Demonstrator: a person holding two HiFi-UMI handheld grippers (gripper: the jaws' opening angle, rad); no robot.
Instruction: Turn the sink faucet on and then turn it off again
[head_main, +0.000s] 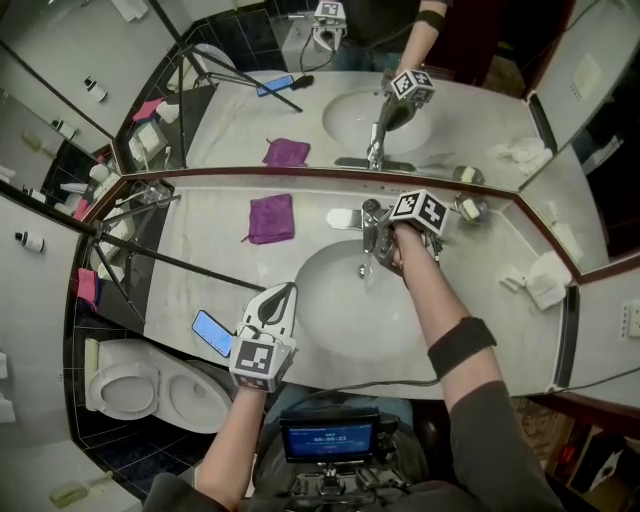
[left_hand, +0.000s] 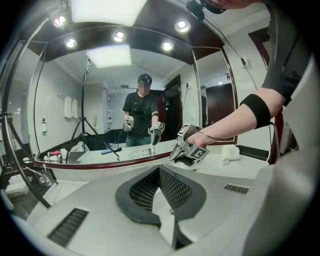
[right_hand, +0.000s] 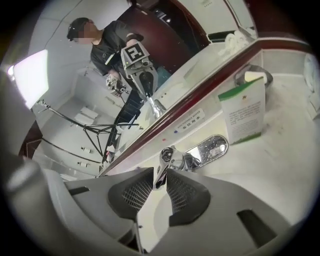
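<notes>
The chrome faucet (head_main: 369, 228) stands at the back rim of the white sink (head_main: 330, 330), under the mirror. My right gripper (head_main: 384, 248) reaches over the bowl to it. In the right gripper view the slim chrome faucet handle (right_hand: 161, 172) sits between the two dark pads, which press on both its sides, so the right gripper (right_hand: 161, 184) is shut on it. My left gripper (head_main: 284, 291) hovers over the sink's front left rim, shut and empty; in the left gripper view its pads meet at the tips of the left gripper (left_hand: 159, 171), which point toward the right gripper (left_hand: 189, 150).
A purple cloth (head_main: 271, 217) lies on the counter left of the faucet. A blue phone (head_main: 211, 332) sits at the counter's front left edge. A folded white towel (head_main: 548, 278) lies at the right, a soap dish (head_main: 468, 208) and a printed card (right_hand: 245, 112) by the mirror. A toilet (head_main: 125, 385) stands lower left.
</notes>
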